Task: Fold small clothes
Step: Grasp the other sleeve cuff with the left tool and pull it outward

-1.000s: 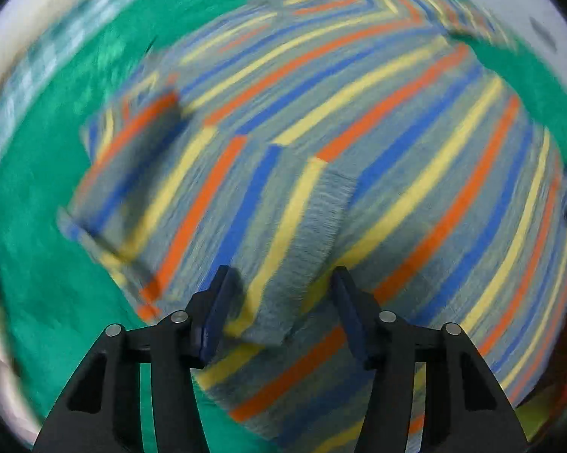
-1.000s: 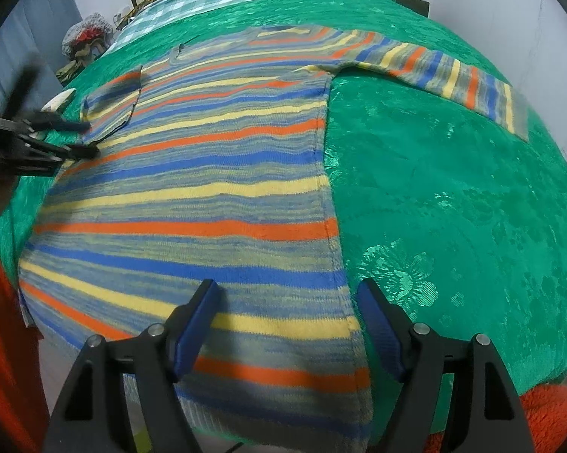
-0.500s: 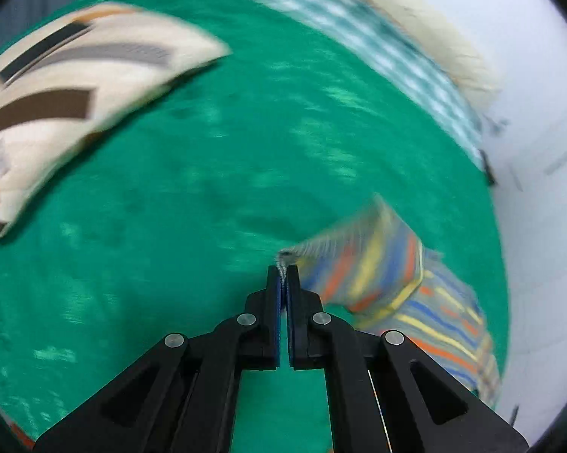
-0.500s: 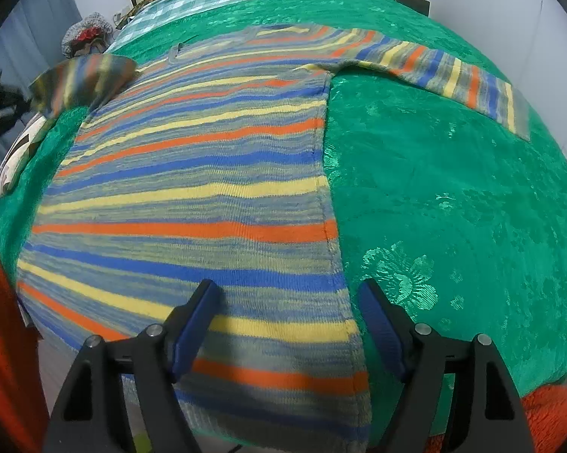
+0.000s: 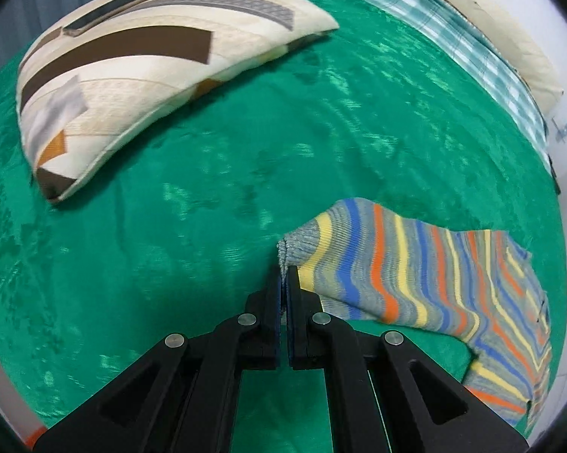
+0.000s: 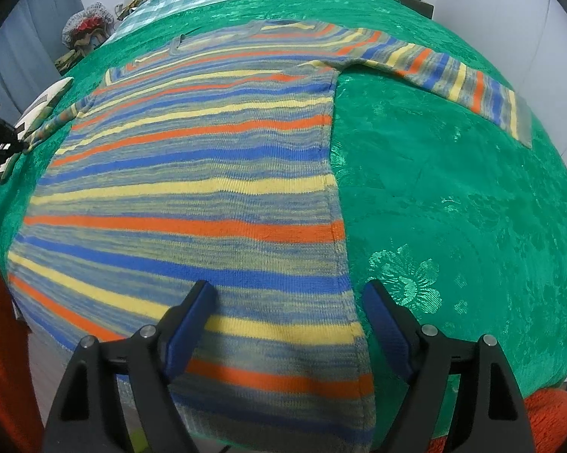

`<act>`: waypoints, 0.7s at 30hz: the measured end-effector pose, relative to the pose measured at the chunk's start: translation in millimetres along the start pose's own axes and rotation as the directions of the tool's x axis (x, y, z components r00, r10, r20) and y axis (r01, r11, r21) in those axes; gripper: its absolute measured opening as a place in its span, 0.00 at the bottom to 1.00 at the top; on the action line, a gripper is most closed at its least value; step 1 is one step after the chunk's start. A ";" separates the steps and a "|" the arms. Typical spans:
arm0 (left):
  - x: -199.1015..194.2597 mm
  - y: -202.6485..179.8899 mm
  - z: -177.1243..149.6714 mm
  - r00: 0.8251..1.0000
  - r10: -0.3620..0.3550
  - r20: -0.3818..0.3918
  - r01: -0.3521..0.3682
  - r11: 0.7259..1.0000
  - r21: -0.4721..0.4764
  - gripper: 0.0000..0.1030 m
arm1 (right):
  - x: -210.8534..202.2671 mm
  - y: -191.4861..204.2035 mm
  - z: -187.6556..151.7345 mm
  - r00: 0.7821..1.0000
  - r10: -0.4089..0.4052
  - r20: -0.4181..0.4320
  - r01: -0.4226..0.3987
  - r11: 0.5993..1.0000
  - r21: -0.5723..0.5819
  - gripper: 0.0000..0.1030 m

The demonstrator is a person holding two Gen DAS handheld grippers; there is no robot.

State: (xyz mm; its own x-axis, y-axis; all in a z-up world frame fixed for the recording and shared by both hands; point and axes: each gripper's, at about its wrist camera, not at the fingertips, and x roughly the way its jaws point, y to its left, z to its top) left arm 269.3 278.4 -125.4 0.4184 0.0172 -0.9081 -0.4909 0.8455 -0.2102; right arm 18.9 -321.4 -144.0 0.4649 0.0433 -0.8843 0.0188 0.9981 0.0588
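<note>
The striped knitted sweater (image 6: 192,196) is spread on the green patterned bedspread (image 6: 453,207). Its left sleeve cuff (image 5: 294,241) is clamped thinly in the left gripper (image 5: 283,279), so it could slip out if pulled. The right gripper (image 6: 287,302) hovers apart over the near hem.

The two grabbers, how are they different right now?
The left gripper is shut, pinching the grey cuff of the sweater's sleeve; the right gripper is wide open, holding nothing. The left one is out over the green blanket near a pillow; the right one hovers above the sweater's body. Both have black arms and blue pads.
</note>
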 end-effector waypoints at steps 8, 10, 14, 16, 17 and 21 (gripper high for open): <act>-1.9 -3.7 -5.1 1.000 -0.019 -0.007 0.019 0.998 0.067 0.12 | -0.2 0.2 0.4 1.000 -0.001 0.000 0.001 1.000 0.000 0.79; -5.7 -1.1 -8.6 0.998 -0.068 0.003 0.068 0.996 0.049 0.65 | 0.5 0.1 0.6 1.000 0.000 0.001 0.000 1.000 0.001 0.79; -0.8 1.7 -21.2 0.987 -0.160 -0.018 0.161 0.986 0.045 0.73 | 1.2 -0.6 0.5 1.000 -0.001 0.000 0.001 1.000 -0.002 0.80; 8.3 0.7 -25.8 0.983 -0.175 -0.056 0.178 0.982 0.056 0.19 | 1.8 -0.1 1.3 1.000 -0.005 0.000 0.005 1.000 -0.005 0.80; 13.7 -0.1 -28.4 0.983 -0.164 -0.080 0.169 0.983 0.065 0.04 | 2.2 0.2 1.7 1.000 -0.006 -0.001 0.006 1.000 -0.007 0.81; 6.3 -3.5 -35.3 0.999 -0.017 -0.050 0.023 0.992 0.121 0.02 | 2.2 1.4 1.4 1.000 -0.011 0.001 0.011 1.000 -0.013 0.81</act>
State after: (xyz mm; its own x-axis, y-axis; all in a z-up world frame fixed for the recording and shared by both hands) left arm 246.8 256.8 -143.2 0.3877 -0.0237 -0.9215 -0.3850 0.9041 -0.1853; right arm 21.2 -320.0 -145.2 0.4654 0.0323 -0.8845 0.0125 0.9990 0.0431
